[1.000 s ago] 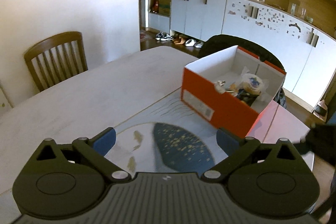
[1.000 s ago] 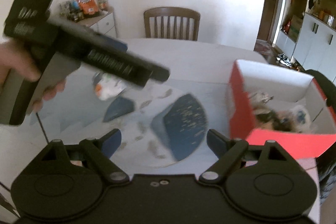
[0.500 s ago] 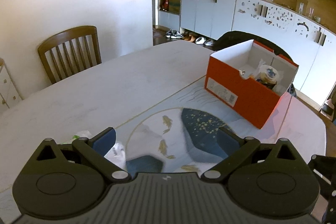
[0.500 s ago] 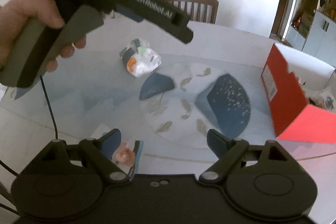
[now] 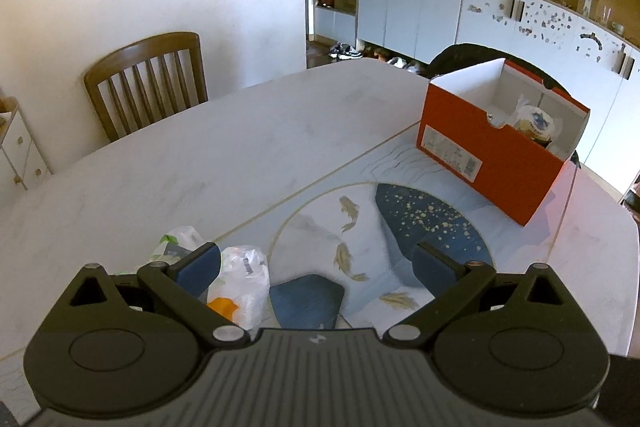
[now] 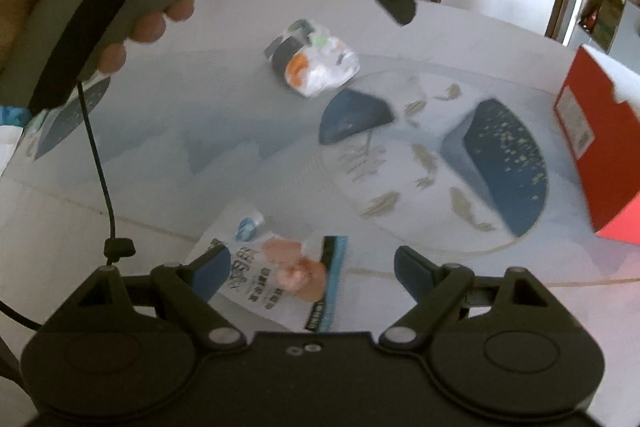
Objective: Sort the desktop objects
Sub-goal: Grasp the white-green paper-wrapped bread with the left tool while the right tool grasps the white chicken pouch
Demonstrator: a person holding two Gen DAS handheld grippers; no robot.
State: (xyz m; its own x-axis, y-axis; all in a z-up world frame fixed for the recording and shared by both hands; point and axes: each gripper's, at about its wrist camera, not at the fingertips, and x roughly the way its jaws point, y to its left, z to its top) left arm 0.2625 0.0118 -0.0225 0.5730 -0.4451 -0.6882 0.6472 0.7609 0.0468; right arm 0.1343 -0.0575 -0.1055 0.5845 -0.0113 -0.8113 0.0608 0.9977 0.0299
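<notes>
Both open, empty grippers, left (image 5: pixel 316 269) and right (image 6: pixel 310 269), have swung from the half-filled box (image 5: pixel 486 151) toward the leftovers: a plastic bag (image 5: pixel 240 279) and a packet (image 6: pixel 280 279) on the mat.

a pale table (image 5: pixel 240 155) carries a fish-patterned mat (image 5: pixel 360 227); on it, an orange box (image 5: pixel 488 155) far right, a crumpled plastic bag (image 6: pixel 316 67) left, a flat packet (image 6: pixel 280 279) near.

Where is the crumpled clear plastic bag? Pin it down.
The crumpled clear plastic bag lies on the table mat, just ahead of the left gripper, near its left finger.
</notes>
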